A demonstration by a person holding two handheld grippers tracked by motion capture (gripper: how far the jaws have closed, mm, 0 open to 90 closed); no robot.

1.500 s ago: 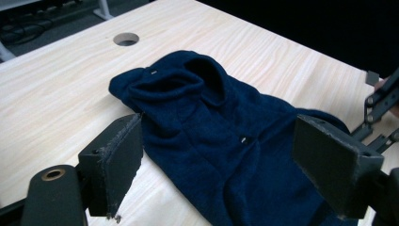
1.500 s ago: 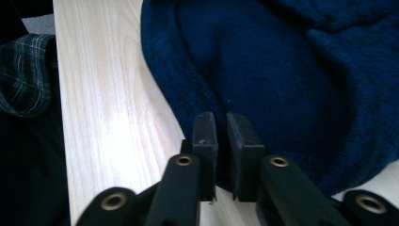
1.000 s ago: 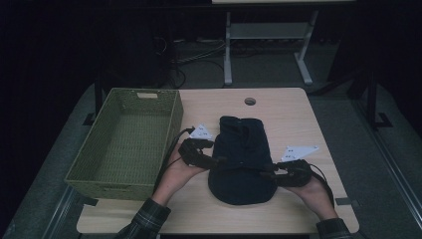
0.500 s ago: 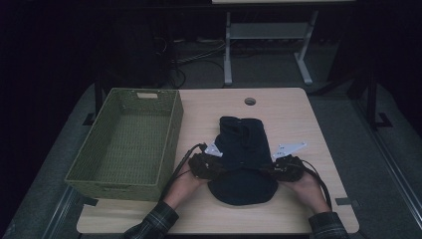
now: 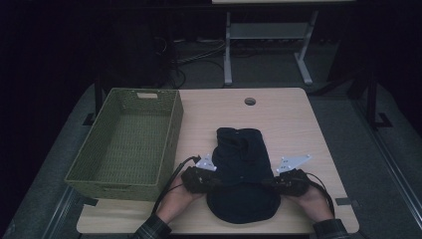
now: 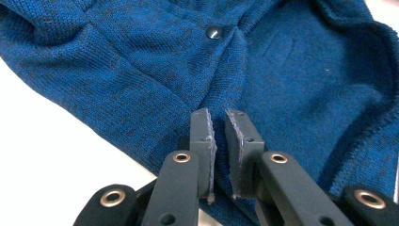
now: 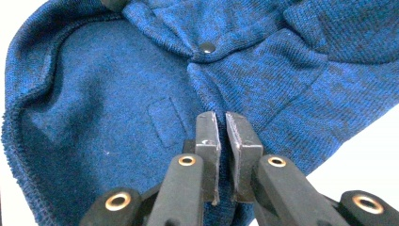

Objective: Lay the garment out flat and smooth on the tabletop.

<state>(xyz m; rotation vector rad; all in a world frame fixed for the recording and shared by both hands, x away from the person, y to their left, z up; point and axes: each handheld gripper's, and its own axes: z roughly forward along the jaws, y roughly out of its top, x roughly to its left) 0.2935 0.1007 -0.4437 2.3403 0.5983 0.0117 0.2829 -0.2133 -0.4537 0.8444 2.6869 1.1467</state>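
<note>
High view: blue knit garment (image 5: 242, 174) lay flat on table (image 5: 278, 112), near-centre toward person's edge, hood end rounded at the near side, body running away from the person. Looked almost black from above; both gripper views showed blue knit w/ a dark snap button (image 6: 214, 32).

Change vs. 1 s ago: both hands came in from further up the garment's sides and down toward the near end, now flanking it where hood meets body. Left gripper (image 5: 211, 178) sat at garment's left edge, right gripper (image 5: 271, 181) at its right edge.

Jaws on both have just been closing. Left gripper view: left gripper (image 6: 220, 123) jaws narrow, slim gap left, pads low on the knit near a fold; couldn't tell if cloth was actually pinched between them. Right gripper view: right gripper (image 7: 221, 123) same story, narrow gap, tips over the fabric just below the button, pinch not confirmed.

Judgement: both sides going for a two-point grab at the hood/body line, prob. to fold or lift the garment. If pads only skimmed the top layer, grip may slip on lift.

Outward: green woven basket (image 5: 124, 144) to the left of garment, just apart from it. Cable hole (image 5: 250, 101) at table's far side. Floor beyond dark, white desk frame (image 5: 268, 45) behind.
</note>
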